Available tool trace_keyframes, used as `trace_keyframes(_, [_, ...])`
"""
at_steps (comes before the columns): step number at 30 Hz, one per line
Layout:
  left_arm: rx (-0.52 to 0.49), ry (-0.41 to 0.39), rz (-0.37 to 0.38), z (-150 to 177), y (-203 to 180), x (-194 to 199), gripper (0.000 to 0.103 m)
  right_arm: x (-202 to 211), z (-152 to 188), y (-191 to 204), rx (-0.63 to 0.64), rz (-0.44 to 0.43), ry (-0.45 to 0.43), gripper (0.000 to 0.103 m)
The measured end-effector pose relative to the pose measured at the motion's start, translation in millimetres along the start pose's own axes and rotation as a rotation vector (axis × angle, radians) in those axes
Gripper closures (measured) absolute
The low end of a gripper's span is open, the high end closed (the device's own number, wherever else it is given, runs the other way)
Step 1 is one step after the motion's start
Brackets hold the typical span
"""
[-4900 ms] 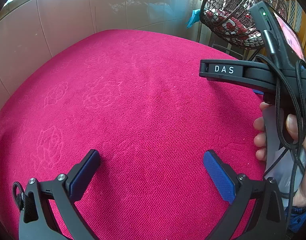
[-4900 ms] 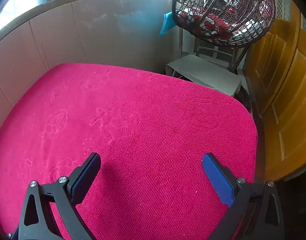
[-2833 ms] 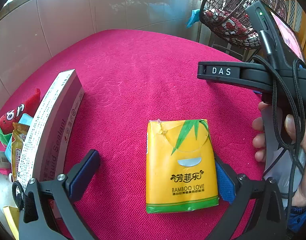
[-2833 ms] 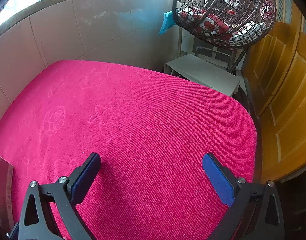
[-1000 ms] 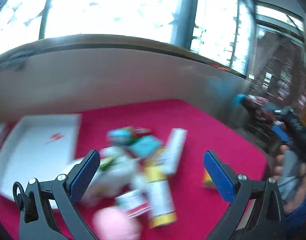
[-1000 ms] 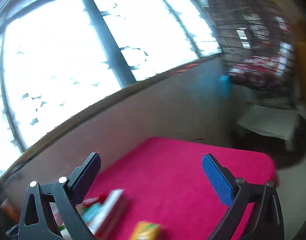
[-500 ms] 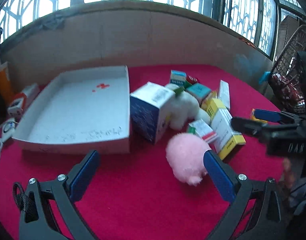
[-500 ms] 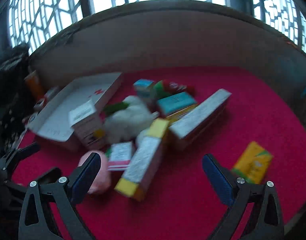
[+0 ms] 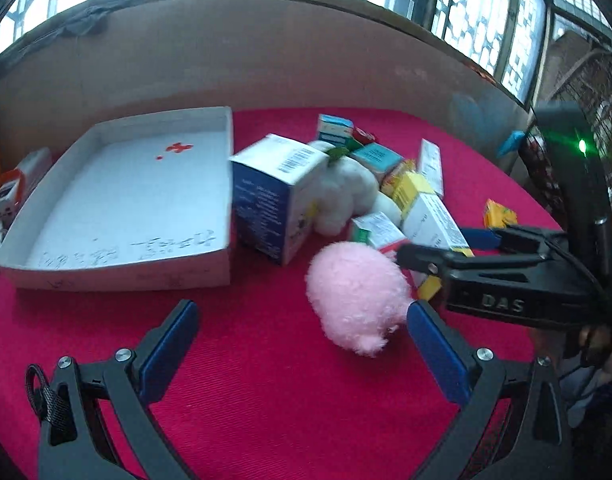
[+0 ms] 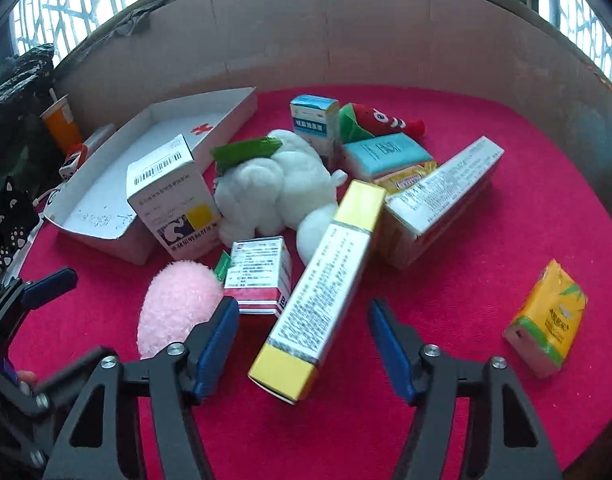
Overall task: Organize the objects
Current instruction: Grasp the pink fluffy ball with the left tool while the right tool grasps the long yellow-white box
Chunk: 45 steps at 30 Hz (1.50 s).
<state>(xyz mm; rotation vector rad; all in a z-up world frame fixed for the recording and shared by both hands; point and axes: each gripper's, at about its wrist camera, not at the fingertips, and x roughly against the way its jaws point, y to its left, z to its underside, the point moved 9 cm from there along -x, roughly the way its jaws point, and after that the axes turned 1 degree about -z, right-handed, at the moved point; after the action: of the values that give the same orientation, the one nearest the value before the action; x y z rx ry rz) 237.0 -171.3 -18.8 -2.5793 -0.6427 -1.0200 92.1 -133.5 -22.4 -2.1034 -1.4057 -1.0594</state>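
Observation:
On the red cloth lies a heap of boxes and plush toys. My right gripper (image 10: pixel 304 344) straddles the near end of a long yellow-ended box (image 10: pixel 325 292). Its jaws are closing, with a gap still showing on each side of the box. My left gripper (image 9: pixel 302 344) stands open above bare cloth, and a pink plush (image 9: pixel 357 296) lies just ahead of its right finger. A white tray (image 9: pixel 118 276) with a red cross stands at the left, a blue-and-white box (image 9: pixel 274 200) leaning at its corner. A yellow tissue pack (image 10: pixel 545 320) lies apart on the right.
Further back lie a white plush (image 10: pixel 274 184), a small red-and-white box (image 10: pixel 258 276), a long white box (image 10: pixel 441 196), a teal pack (image 10: pixel 385 154) and a red plush (image 10: pixel 377 120). An orange cup (image 10: pixel 62 122) stands by the wall beyond the tray.
Both grippers swung from the bare cloth to the heap. In the last half second the right gripper dropped over the yellow-ended box and its jaws narrowed. The left gripper stayed put.

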Motion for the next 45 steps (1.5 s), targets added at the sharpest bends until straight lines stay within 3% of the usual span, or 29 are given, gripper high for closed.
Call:
trace_keyframes(5, [-0.036, 0.05, 0.052, -2.5, -22.6, -14.8, 0.0, 1.9, 2.0, -6.7, -0.016, -0.003, -0.004, 0.062])
trace_keyframes(7, [-0.031, 0.075, 0.068, -2.4, -27.4, -21.8, 0.0, 3.2, 5.7, -16.2, -0.047, -0.008, -0.003, 0.071])
trace_keyframes(11, [-0.001, 0.107, 0.071, -2.9, -26.7, -33.3, 0.0, 10.6, 7.8, -37.2, -0.114, -0.027, -0.015, 0.081])
trace_keyframes(15, [0.053, 0.135, 0.064, -0.7, -22.7, -43.0, 0.004, 16.1, 9.5, -48.1, -0.151, -0.046, -0.027, 0.081])
trace_keyframes(19, [0.074, 0.178, 0.064, 4.9, -21.9, -52.7, 0.014, 15.6, 11.2, -47.6, -0.153, -0.066, -0.029, 0.081])
trace_keyframes(29, [0.117, 0.173, 0.08, -1.9, -19.5, -59.8, 0.015, 8.9, 5.6, -36.5, -0.101, -0.039, -0.027, 0.08])
trace_keyframes(36, [0.12, 0.164, 0.074, -3.3, -19.0, -60.8, 0.016, -1.9, 13.7, -39.8, -0.15, -0.053, 0.024, 0.078])
trace_keyframes(37, [0.124, 0.158, 0.074, -3.7, -18.6, -60.0, 0.021, -1.5, 13.6, -39.1, -0.142, -0.046, 0.021, 0.078])
trace_keyframes(38, [0.128, 0.148, 0.081, -4.3, -18.5, -58.4, 0.038, -1.5, 13.3, -38.3, -0.133, -0.039, 0.019, 0.079])
trace_keyframes(39, [0.133, 0.138, 0.098, -5.6, -19.6, -56.7, 0.043, -1.5, 13.1, -37.3, -0.125, -0.038, 0.017, 0.08])
trace_keyframes(45, [0.137, 0.086, 0.092, -9.3, -16.7, -47.6, 0.048, 11.4, 6.9, -37.8, -0.125, -0.033, -0.041, 0.081])
